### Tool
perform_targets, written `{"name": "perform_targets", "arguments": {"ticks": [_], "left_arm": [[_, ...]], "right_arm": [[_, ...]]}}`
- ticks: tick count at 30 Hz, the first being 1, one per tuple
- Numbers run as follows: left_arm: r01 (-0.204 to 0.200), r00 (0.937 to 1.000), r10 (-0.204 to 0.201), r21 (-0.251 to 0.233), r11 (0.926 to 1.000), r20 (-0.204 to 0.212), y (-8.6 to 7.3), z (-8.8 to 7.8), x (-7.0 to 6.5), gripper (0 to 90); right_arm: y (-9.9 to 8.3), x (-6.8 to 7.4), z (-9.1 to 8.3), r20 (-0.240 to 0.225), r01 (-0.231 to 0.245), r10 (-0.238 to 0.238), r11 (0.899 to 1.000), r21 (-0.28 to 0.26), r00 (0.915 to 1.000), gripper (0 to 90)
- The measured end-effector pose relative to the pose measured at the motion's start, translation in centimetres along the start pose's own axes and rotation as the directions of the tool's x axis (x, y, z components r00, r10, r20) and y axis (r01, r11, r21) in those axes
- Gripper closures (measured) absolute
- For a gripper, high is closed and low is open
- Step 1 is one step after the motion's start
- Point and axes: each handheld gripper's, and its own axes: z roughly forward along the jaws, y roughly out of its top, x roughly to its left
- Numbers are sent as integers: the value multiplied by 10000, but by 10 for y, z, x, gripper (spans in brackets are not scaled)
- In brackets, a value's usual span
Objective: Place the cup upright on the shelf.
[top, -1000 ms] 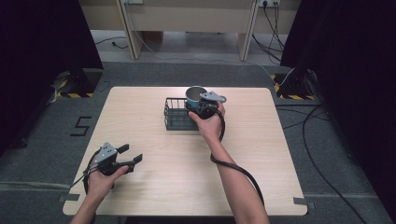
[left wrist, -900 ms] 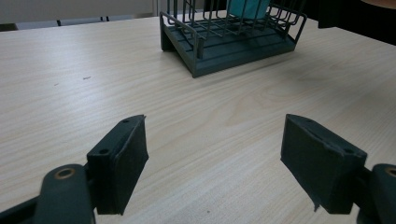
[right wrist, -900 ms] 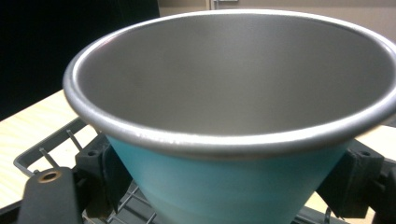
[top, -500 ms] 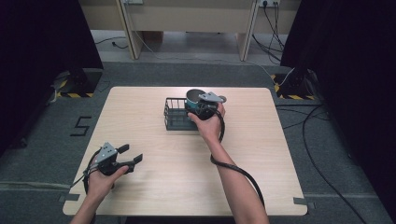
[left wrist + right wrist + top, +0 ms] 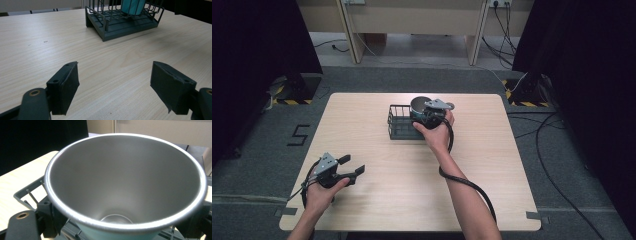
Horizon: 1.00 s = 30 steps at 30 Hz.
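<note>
A teal cup with a bare steel inside point(image 5: 125, 182) stands upright in the right end of a dark wire rack point(image 5: 401, 121) at the table's far middle. My right gripper point(image 5: 424, 114) is shut on the cup point(image 5: 419, 106), one jaw on each side just under its rim. The cup's teal wall point(image 5: 132, 6) shows through the bars of the rack point(image 5: 125, 21) in the left gripper view. My left gripper point(image 5: 352, 165) rests near the table's front left corner, open, its pads point(image 5: 65, 86) wide apart with bare wood between them.
The light wooden table point(image 5: 377, 195) has its front edge close to my left hand. Black curtains flank both sides, and cables point(image 5: 557, 130) trail over the grey floor at the right. A wooden bench frame point(image 5: 412, 20) stands beyond the far edge.
</note>
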Motion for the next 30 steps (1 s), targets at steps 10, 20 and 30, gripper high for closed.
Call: {"name": "perform_targets", "arguments": {"ticks": [10, 20, 30], "left_arm": [[15, 10000, -15, 7, 10000, 1, 0, 0, 0, 220], [-8, 10000, 8, 21, 10000, 34, 0, 1, -1, 221], [-17, 10000, 17, 35, 10000, 27, 0, 1, -1, 220]], "right_arm": [[-2, 2, -1, -124, 133, -129, 9993, 340, 9998, 106], [-3, 0, -10, -172, -15, 18, 9998, 210, 9999, 97], [-3, -1, -20, -253, -98, 106, 9994, 336, 9996, 102]]}}
